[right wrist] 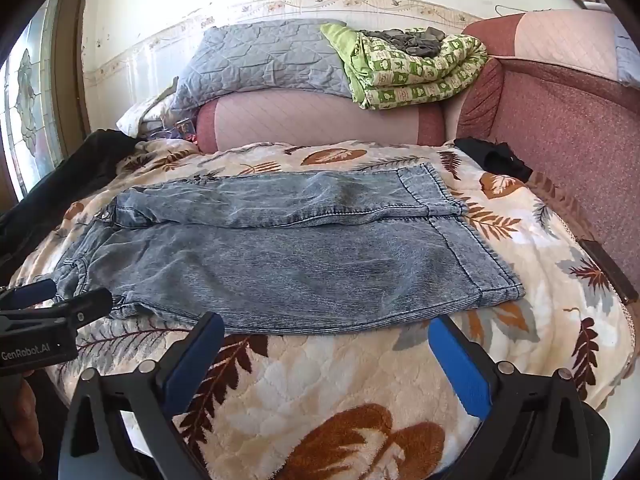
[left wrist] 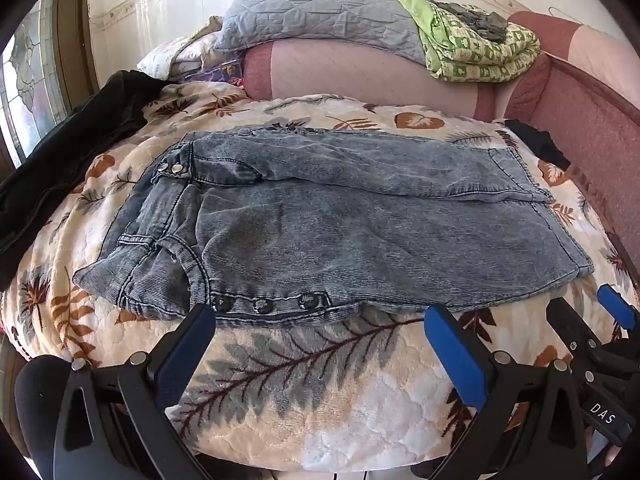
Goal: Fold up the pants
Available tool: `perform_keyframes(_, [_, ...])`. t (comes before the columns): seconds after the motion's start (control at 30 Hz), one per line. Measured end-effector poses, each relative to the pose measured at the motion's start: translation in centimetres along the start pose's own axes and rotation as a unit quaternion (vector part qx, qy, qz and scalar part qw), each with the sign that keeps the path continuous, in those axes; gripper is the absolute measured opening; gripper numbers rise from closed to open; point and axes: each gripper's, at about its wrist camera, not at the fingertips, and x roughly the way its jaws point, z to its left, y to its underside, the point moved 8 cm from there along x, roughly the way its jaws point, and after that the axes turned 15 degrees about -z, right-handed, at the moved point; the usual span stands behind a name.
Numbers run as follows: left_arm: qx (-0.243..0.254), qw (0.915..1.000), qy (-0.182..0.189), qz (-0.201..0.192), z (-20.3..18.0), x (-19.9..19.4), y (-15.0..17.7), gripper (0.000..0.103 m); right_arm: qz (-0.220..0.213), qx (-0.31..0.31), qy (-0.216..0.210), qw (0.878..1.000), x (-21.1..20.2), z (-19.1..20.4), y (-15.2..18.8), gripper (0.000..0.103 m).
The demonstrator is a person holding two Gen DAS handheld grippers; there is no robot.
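Grey-blue washed denim pants lie flat on a leaf-print blanket, waist to the left, leg hems to the right; the far leg lies partly over the near one. They also show in the right wrist view. My left gripper is open and empty, just short of the pants' near edge by the side buttons. My right gripper is open and empty at the near edge, toward the hem. The right gripper's fingers show at the left view's right edge, the left gripper's fingers at the right view's left edge.
A dark garment lies at the blanket's left. A small black item lies at the far right. A pink sofa arm runs along the right. A grey quilt and a green patterned blanket sit on the backrest.
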Motion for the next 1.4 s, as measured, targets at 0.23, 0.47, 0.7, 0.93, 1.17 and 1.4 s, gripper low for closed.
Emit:
perform_keyframes(0.23, [0.001, 1.0000, 0.006, -0.001, -0.1, 0.4, 0.0, 0.103, 0.000, 0.000, 0.000, 1.000, 0.0, -0.1, 0.0, 0.103])
perform_keyframes(0.47, [-0.002, 0.9997, 0.022, -0.013, -0.3, 0.4, 0.3, 0.103, 0.000, 0.001, 0.000, 1.000, 0.1, 0.1, 0.1, 0.103])
perform_keyframes(0.7, [-0.002, 0.9997, 0.020, -0.017, 0.0, 0.7, 0.5, 0.103, -0.004, 0.002, 0.000, 1.000, -0.1, -0.1, -0.1, 0.103])
perform_keyframes(0.93, [-0.021, 0.9995, 0.024, -0.002, 0.3, 0.6, 0.8, 0.103, -0.004, -0.008, -0.001, 1.000, 0.0, 0.2, 0.0, 0.103])
perform_keyframes(1.17, [-0.026, 0.9994, 0.021, -0.007, 1.1, 1.0, 1.0, 0.103, -0.006, -0.013, 0.004, 1.000, 0.0, 0.2, 0.1, 0.103])
perform_keyframes(1.4, [-0.034, 0.9992, 0.021, -0.010, 1.4, 1.2, 1.2, 0.103, -0.009, -0.016, 0.004, 1.000, 0.0, 0.3, 0.0, 0.103])
